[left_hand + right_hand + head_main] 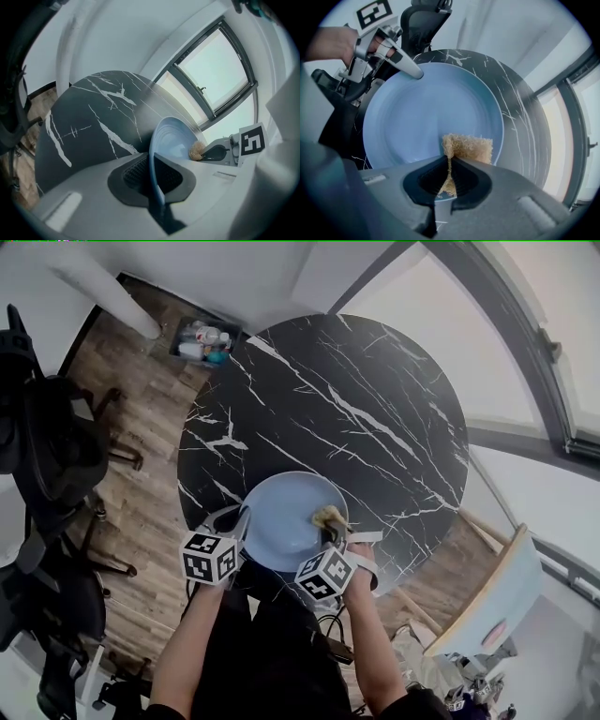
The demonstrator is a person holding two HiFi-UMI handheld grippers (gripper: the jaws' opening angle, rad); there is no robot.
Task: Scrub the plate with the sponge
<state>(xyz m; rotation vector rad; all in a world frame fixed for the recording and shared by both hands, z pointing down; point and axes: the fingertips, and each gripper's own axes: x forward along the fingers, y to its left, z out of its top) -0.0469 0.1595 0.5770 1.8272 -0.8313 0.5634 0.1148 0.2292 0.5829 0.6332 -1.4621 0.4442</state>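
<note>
Blue plate (426,112) is lying right under my right claw (449,164), which is squeezing the sponge (471,147). My left claw (152,177) is pinching the plate's rim. I am scrubbing near the edge; next, I think, rubbing toward the middle.

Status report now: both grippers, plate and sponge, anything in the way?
Left gripper shut on plate rim. Right gripper shut on sponge, at plate's inner edge. Nothing in the way.

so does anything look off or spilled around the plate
Nothing stands out. The left gripper clamps the rim of the blue plate, the right gripper pinches the sponge on it, and the marble table shows no spill or damage.
</note>
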